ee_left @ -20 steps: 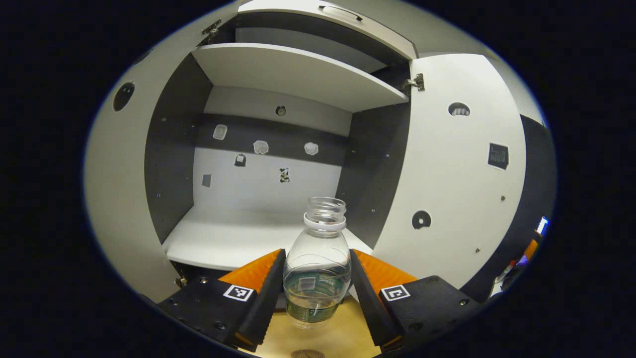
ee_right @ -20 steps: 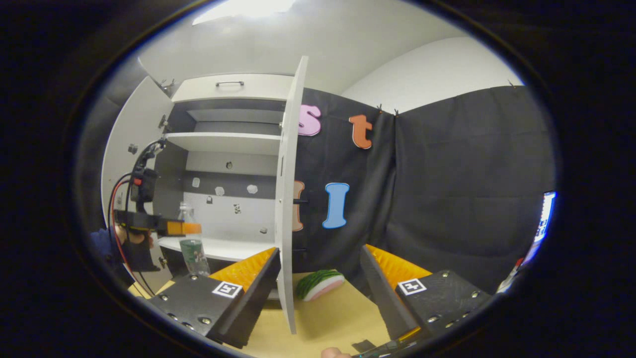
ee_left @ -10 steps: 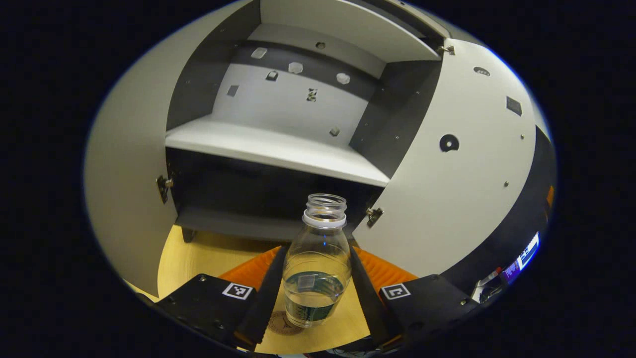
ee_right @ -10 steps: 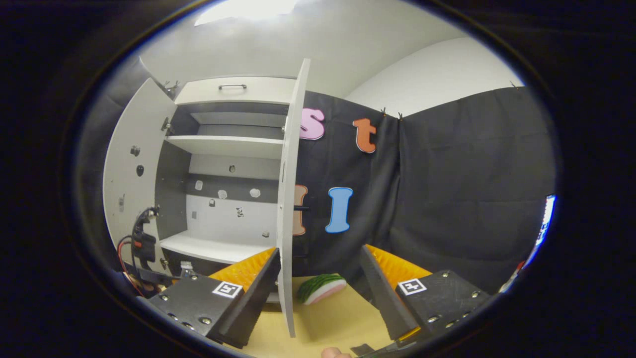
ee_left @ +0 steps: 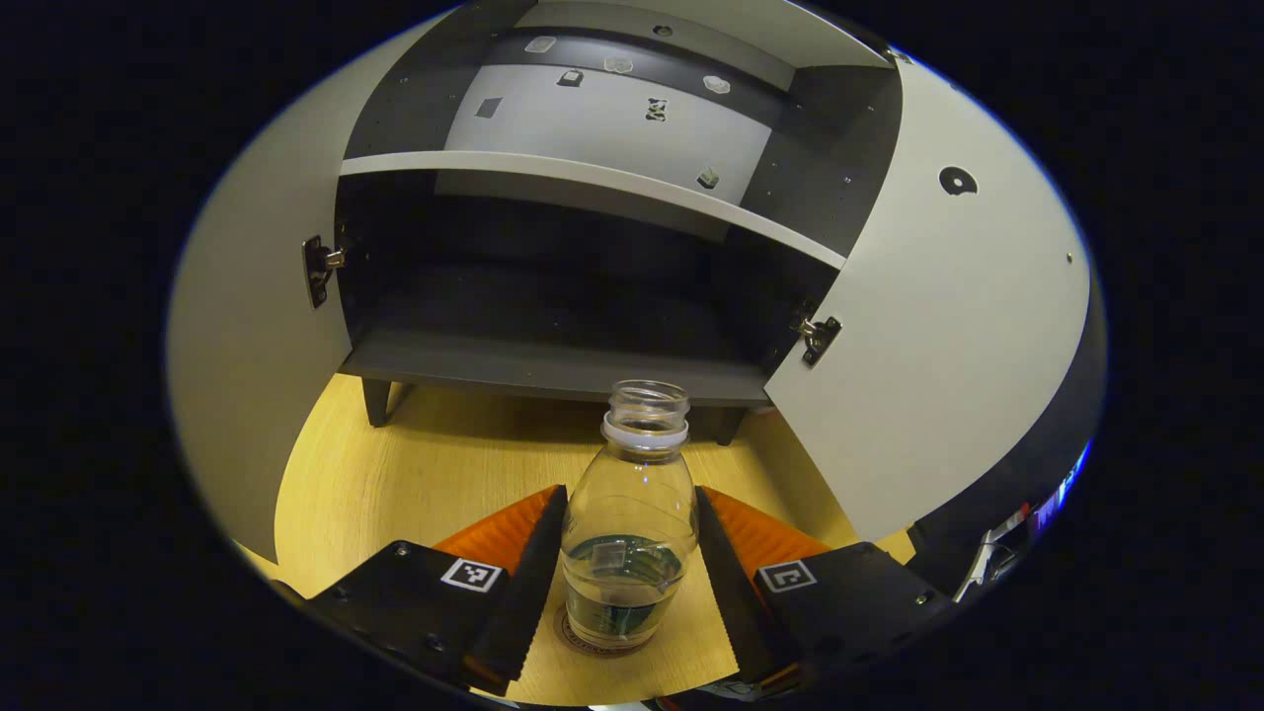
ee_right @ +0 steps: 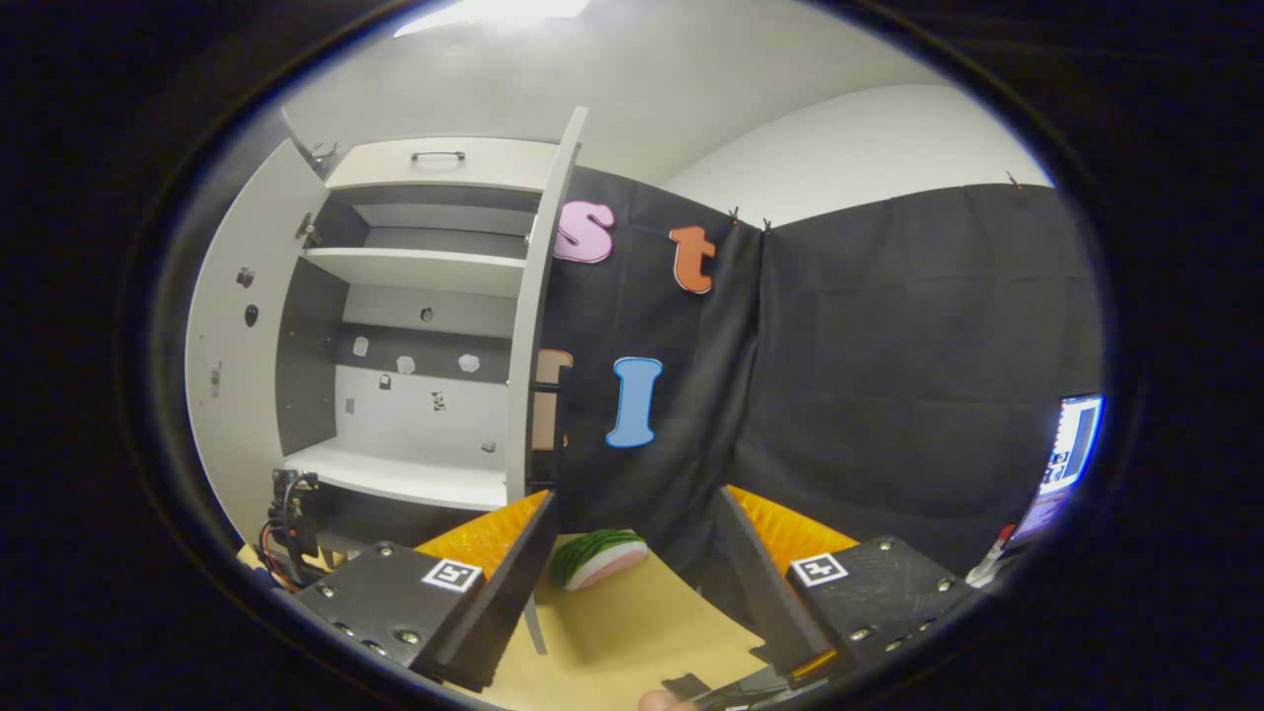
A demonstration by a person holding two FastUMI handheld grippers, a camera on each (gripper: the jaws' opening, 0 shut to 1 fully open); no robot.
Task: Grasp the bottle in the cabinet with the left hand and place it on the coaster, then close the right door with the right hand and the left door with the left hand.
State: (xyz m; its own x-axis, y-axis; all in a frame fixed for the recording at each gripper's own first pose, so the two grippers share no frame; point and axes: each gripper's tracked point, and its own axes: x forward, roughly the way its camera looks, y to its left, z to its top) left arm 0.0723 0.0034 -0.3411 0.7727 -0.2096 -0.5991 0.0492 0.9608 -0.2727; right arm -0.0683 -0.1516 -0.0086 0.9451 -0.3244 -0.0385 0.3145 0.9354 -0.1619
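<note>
Below, left gripper fingers clamping bottle on coaster, right gripper wide open, empty, watermelon slice beyond.

Pale wooden counter under a lit ceiling, black cloth wall on the right, white room wall above it, glowing screen far right

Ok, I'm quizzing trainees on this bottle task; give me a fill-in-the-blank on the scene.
1. The bottle has no ____ on its neck.
2. It stands between the left gripper fingers, over the round ____.
3. Both cabinet doors are ____.
4. The right gripper holds ____.

Missing words: cap; coaster; open; nothing
</note>
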